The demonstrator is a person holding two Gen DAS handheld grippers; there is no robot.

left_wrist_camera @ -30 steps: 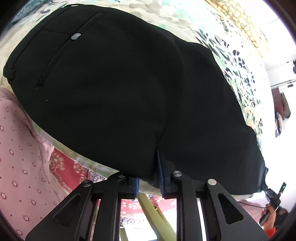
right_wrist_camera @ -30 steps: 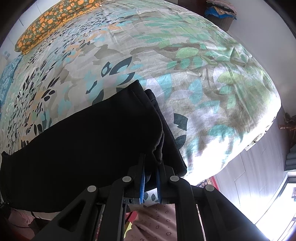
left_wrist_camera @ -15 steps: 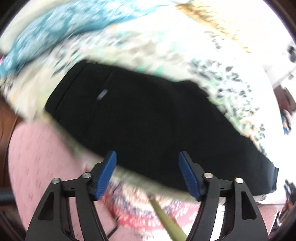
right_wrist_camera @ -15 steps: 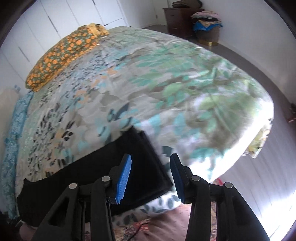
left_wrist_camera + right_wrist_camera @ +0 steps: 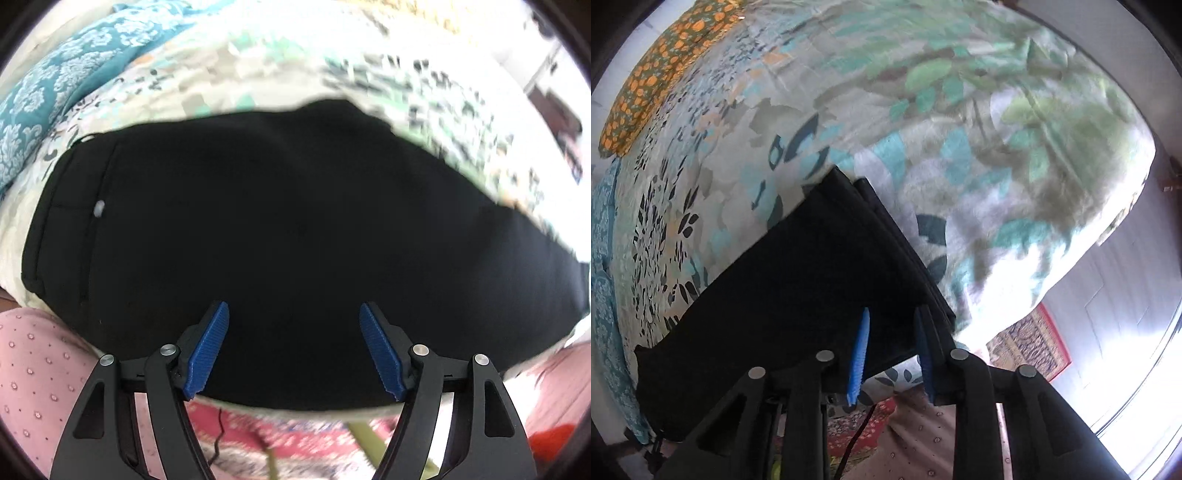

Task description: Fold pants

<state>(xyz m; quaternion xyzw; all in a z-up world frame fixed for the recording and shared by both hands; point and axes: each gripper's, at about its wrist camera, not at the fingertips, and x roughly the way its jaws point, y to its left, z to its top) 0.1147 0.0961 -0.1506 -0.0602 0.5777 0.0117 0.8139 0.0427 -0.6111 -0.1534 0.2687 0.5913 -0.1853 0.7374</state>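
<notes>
The black pants lie flat along the near edge of a bed with a leaf-print cover. The waist end with a back pocket and grey button is at the left in the left wrist view. My left gripper is open and empty, its blue pads over the pants' near edge. In the right wrist view the leg ends lie stacked. My right gripper is open, over the near corner of the leg ends, holding nothing.
An orange-patterned pillow lies at the far end of the bed. A teal patterned cloth lies beside the waist end. A red patterned rug covers the floor below the bed edge. The person's pink dotted clothing is close by.
Both grippers were shut on the pants' near edge a second ago. Both have opened and let go. They pulled back, then came close over the pants again.
</notes>
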